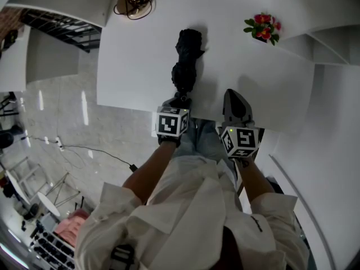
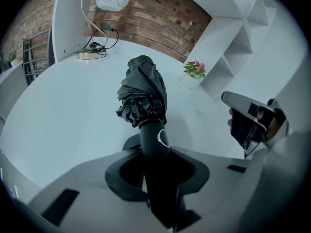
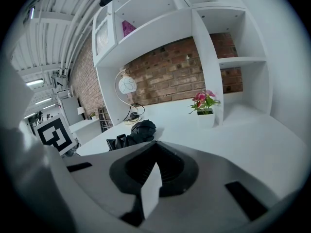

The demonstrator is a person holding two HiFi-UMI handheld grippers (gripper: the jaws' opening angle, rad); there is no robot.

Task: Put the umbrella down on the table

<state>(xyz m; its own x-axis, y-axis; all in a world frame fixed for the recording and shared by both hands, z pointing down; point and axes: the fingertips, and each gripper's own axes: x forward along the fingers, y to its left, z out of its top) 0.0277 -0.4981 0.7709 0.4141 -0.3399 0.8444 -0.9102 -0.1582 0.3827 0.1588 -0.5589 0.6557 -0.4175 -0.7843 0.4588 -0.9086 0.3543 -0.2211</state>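
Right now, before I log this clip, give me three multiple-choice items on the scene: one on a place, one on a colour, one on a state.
1. Where do the potted flowers stand?
A. on the table, right of the umbrella in the head view
B. inside a drawer
C. on a chair

2. What colour is the umbrella?
A. red
B. black
C. yellow

3. How is the umbrella?
A. opened wide
B. folded, its handle between the jaws of the left claw
C. snapped in two

Key:
1 A: the head view shows the flowers on the white tabletop, off to the umbrella's right.
2 B: canopy and handle are both black.
3 B: the left gripper view shows the canopy bunched up and the handle clamped.
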